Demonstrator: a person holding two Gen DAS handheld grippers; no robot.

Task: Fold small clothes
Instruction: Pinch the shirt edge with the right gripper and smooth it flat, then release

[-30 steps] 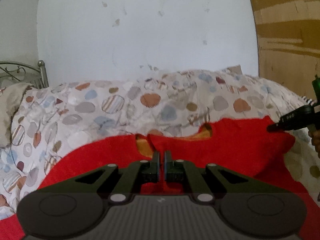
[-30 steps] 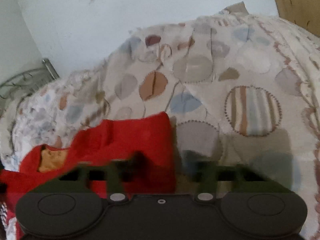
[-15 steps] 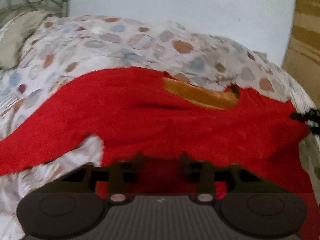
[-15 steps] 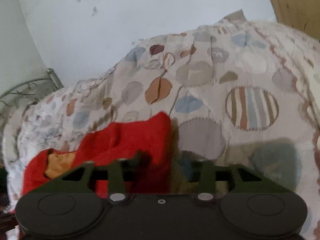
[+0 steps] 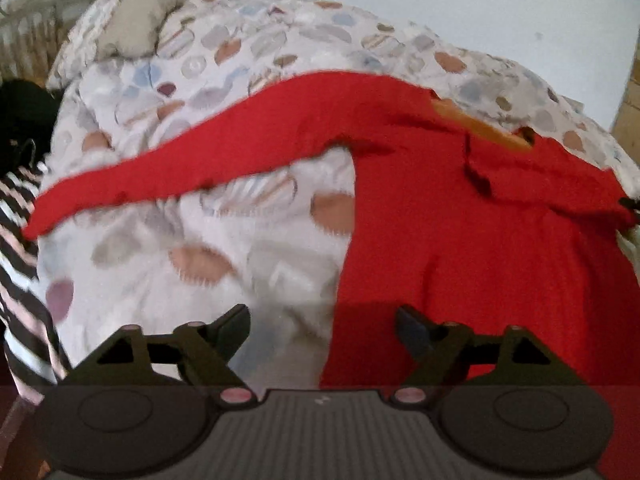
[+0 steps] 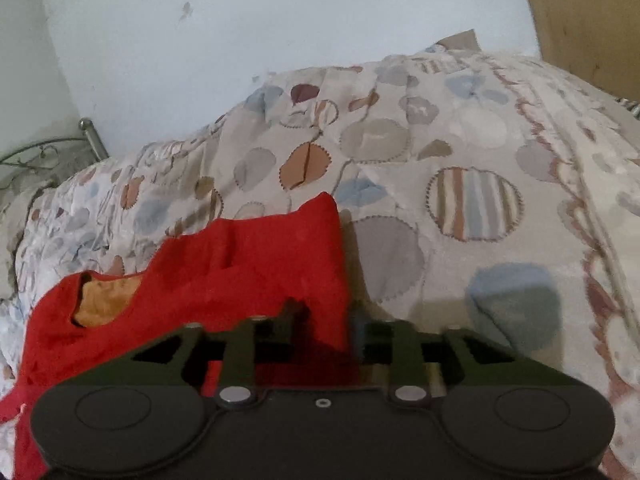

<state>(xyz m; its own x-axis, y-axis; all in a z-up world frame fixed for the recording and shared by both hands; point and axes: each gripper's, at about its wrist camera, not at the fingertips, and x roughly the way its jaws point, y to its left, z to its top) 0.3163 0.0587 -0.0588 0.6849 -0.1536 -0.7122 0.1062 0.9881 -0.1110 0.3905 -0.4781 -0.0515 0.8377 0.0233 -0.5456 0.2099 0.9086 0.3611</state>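
Presently, nearest the lens in the left wrist view, the left tongs (image 5: 323, 330) stand wide and are opening further; the side hem of the red fleece long-sleeved top (image 5: 460, 216) lies below the gap, but neither pad presses on it — nothing is gripped. In the right wrist view the right tongs (image 6: 325, 320) are partly apart and closing, with the edge of the red top's shoulder area (image 6: 248, 268) between the fingers; the blur does not let me confirm that the pads bear on the cloth, so I record them as not yet clamped.

Progress, as a judgement: the fold is at an early stage. The garment lies spread on the patterned quilt of pale fabric with coloured discs (image 6: 472, 200) covering the bed, body flat, one long sleeve (image 5: 168, 168) stretched out to the side and unfolded, orange inner lining (image 5: 480, 128) showing at the neck opening. No crease or completed fold is visible — sleeves and body remain to be folded.

Further off: a black-and-white striped cloth (image 5: 20, 248) at the bed's edge, a beige cushion (image 5: 140, 20), a metal bedstead (image 6: 48, 152), a pale wall (image 6: 280, 20).

Markings: no brand, label or legible writing found.
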